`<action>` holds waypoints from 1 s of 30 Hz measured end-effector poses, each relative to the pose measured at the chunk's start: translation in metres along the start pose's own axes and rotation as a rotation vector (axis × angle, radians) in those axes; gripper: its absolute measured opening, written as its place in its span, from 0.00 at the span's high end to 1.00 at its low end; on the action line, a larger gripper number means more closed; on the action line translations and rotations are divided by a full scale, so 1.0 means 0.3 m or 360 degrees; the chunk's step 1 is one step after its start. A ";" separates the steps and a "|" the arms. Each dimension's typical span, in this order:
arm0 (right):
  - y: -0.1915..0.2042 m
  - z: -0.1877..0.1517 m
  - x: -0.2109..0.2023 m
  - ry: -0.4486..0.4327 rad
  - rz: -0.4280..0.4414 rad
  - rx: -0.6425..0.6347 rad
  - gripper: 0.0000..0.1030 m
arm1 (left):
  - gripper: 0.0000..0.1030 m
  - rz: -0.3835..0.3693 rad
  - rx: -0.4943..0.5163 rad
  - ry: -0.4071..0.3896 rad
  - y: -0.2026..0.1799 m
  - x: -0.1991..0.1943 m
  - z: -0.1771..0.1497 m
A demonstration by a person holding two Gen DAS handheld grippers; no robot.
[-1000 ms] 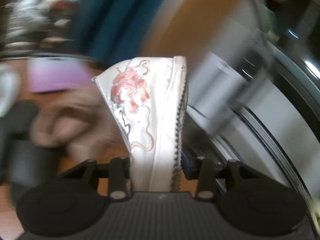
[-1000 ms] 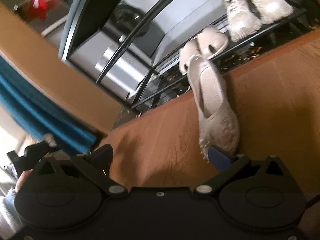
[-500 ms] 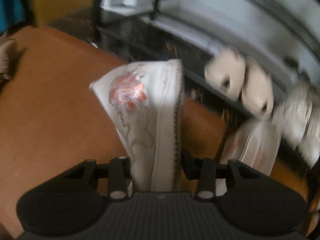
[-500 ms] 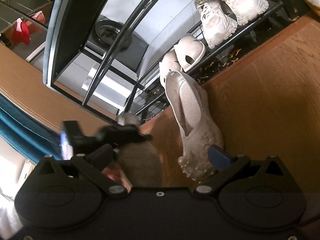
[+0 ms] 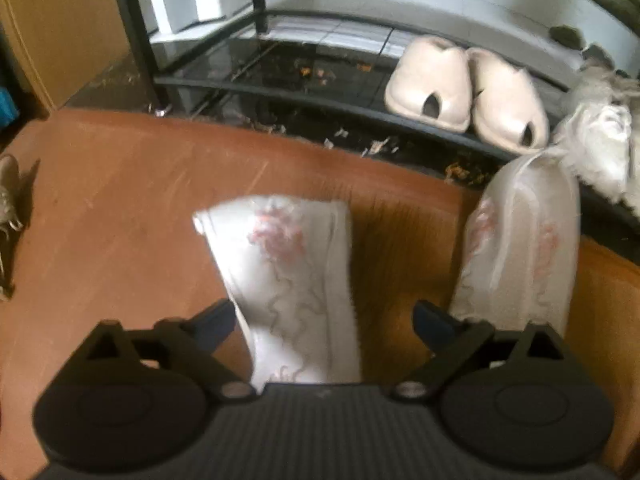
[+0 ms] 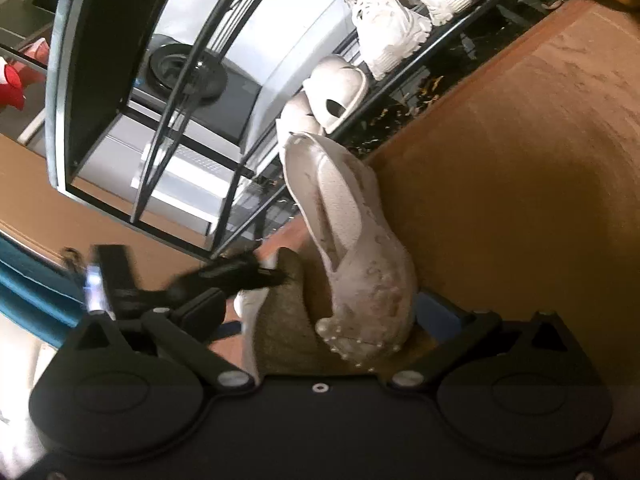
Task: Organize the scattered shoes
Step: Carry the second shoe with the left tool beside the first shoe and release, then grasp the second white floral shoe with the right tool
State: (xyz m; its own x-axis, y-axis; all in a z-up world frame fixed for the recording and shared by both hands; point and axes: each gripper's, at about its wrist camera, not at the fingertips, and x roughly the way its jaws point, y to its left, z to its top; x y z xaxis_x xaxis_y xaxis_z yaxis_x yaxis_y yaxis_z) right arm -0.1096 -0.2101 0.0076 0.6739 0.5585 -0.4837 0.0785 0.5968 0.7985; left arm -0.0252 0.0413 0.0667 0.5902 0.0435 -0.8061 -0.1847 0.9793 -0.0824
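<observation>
Left hand-held gripper (image 5: 324, 320): jaws spread wide, just opened; embroidered flat shoe (image 5: 292, 280) sits between them on its side, white w/ pink flower stitching. We see a clear gap to the right finger; whether the left finger touches it, we can't tell. No grip.

Right hand-held gripper (image 6: 320, 312): jaws wide apart; matching flat shoe (image 6: 352, 248) lies between them, sole side up, toe w/ small beads nearest the camera. Pads look clear of it, so we log it as not pinched. Blurred dark shape at left of this view is the other gripper; tan shape under the shoe we can't identify.

Location of both: on brown wooden floor (image 5: 120, 208), side by side, near the front edge of the shoe rack (image 5: 280, 92). In the left wrist view the second shoe (image 5: 524, 248) lies to the right, its far end almost at the rack edge.

Rack, black metal, lowest shelf, contents:
- pr. cream open-toe slippers (image 5: 464, 92), side by side, toes out
- pr. white sneakers (image 6: 404, 8), next to the slippers
- left part of shelf bare; debris scattered under it.

Far left on floor: another shoe (image 5: 10, 196), only partly in frame.
</observation>
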 end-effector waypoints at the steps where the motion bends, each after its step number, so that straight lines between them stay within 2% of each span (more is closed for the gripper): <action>1: -0.002 -0.004 0.002 0.0000 -0.0010 -0.0009 0.00 | 0.07 -0.0046 -0.0018 -0.0064 0.022 -0.043 0.014; 3: -0.001 -0.011 0.006 0.0007 -0.0030 -0.0032 0.00 | 0.07 -0.0109 0.0011 -0.0186 0.070 -0.113 0.049; 6: 0.003 -0.025 0.012 0.0044 -0.0067 -0.0061 0.00 | 0.03 -0.0156 0.0046 -0.0237 0.188 -0.173 0.097; 10: 0.025 -0.040 0.012 0.0043 -0.0101 -0.0145 0.00 | 0.03 -0.0213 -0.0290 -0.0190 0.394 -0.203 0.084; 12: 0.054 -0.044 0.004 0.0018 -0.0125 -0.0248 0.00 | 0.03 -0.0147 -0.0616 -0.0133 0.501 -0.191 0.037; 13: 0.076 -0.046 0.000 0.0016 -0.0140 -0.0339 0.00 | 0.03 -0.0129 -0.0729 -0.0094 0.533 -0.174 0.025; 14: 0.094 -0.047 -0.002 0.0012 -0.0155 -0.0422 0.00 | 0.03 -0.0131 -0.0761 -0.0085 0.544 -0.167 0.023; 17: 0.177 -0.067 -0.009 -0.0041 -0.0224 -0.0804 0.00 | 0.03 -0.0158 -0.1003 -0.0010 0.613 -0.120 0.002; 19: 0.240 -0.091 0.022 -0.0029 -0.0264 -0.1084 0.03 | 0.02 -0.0047 -0.0995 -0.0024 0.605 -0.124 0.008; 20: 0.271 -0.105 0.047 -0.0013 -0.0269 -0.1205 0.08 | 0.02 0.0068 -0.0969 -0.0079 0.590 -0.145 0.011; 21: 0.298 -0.118 0.072 0.0001 -0.0263 -0.1304 0.13 | 0.01 0.0124 -0.0941 -0.0147 0.578 -0.163 0.009; 22: 0.321 -0.129 0.098 0.0019 -0.0247 -0.1376 0.23 | 0.01 0.0143 -0.0923 -0.0190 0.572 -0.175 0.006; 23: 0.335 -0.136 0.120 0.0036 -0.0229 -0.1412 0.42 | 0.01 0.0160 -0.0909 -0.0230 0.567 -0.186 0.004; 24: 0.357 -0.144 0.156 0.0065 -0.0212 -0.1440 0.51 | 0.01 0.0174 -0.0907 -0.0255 0.567 -0.196 0.003; 26: 0.402 -0.159 0.233 0.0126 -0.0183 -0.1479 0.51 | 0.01 0.0199 -0.0905 -0.0301 0.569 -0.216 0.001; 30: 0.467 -0.191 0.373 0.0229 -0.0167 -0.1488 0.51 | 0.01 0.0212 -0.0930 -0.0266 0.585 -0.191 0.010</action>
State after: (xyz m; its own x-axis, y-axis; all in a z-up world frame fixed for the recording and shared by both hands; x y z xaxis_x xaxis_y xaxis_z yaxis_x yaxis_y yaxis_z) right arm -0.0653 -0.0309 0.0446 0.5950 0.5045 -0.6257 -0.5283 0.8322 0.1685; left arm -0.0892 0.2112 0.1002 0.6391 0.2344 -0.7326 -0.6368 0.6954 -0.3330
